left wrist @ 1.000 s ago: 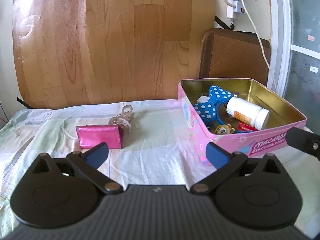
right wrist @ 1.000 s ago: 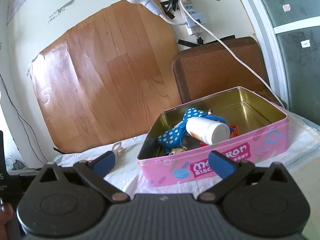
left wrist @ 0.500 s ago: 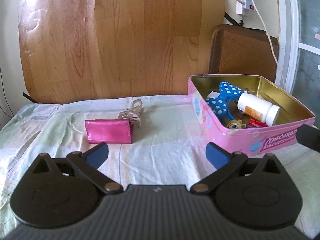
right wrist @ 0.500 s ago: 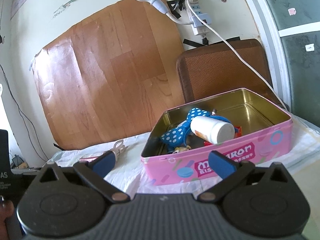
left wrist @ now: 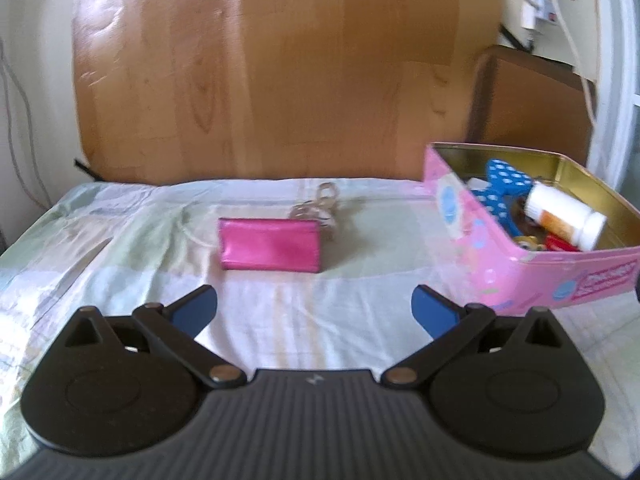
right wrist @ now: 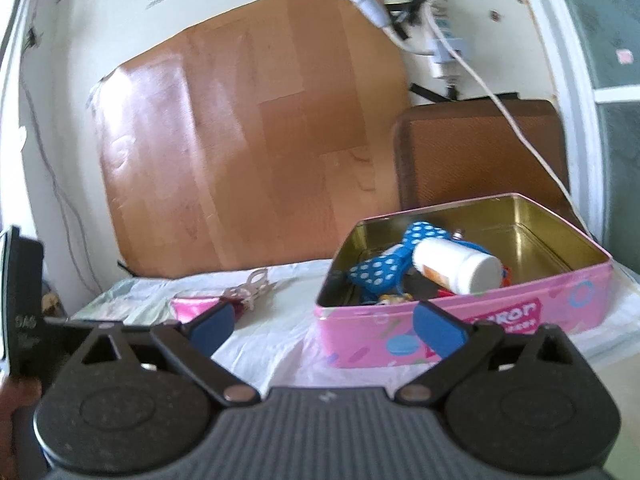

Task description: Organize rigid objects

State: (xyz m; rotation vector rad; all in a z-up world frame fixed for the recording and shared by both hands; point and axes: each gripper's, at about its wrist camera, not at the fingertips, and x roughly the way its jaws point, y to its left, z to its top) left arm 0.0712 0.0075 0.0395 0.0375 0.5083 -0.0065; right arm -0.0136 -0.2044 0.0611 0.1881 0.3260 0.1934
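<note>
the fingers of the left gripper (left wrist: 314, 308) are spread wide and hold nothing, hanging above the cloth-covered counter (left wrist: 280, 320). the pink pouch (left wrist: 271, 249) lies on the cloth straight ahead of them, beyond the tips and roughly centred on the gap, not touching either finger. a bunch of metal keys or rings (left wrist: 318, 210) rests at the pouch's far right corner, touching it. to the right of the pouch, well apart, stands the open pink tin (left wrist: 532, 276), with its near corner just beyond the left gripper's right finger.

the right gripper (right wrist: 324, 324) also has its fingers wide apart and empty. in its view the tin (right wrist: 520, 312) sits just behind the right finger, and the pouch (right wrist: 192, 305) shows partly behind the left finger tip, to the left of the tin.

inside the tin lie a blue bow with white dots (right wrist: 384, 264), a white bottle with an orange label (right wrist: 456, 266) on its side, and small red and yellow bits too blurred to name. the tin's front carries white lettering on a darker pink panel; only "ror" or "ron" can be made out, the rest being hidden or blurred. a wood-grain board (left wrist: 280, 72) leans behind the counter.
</note>
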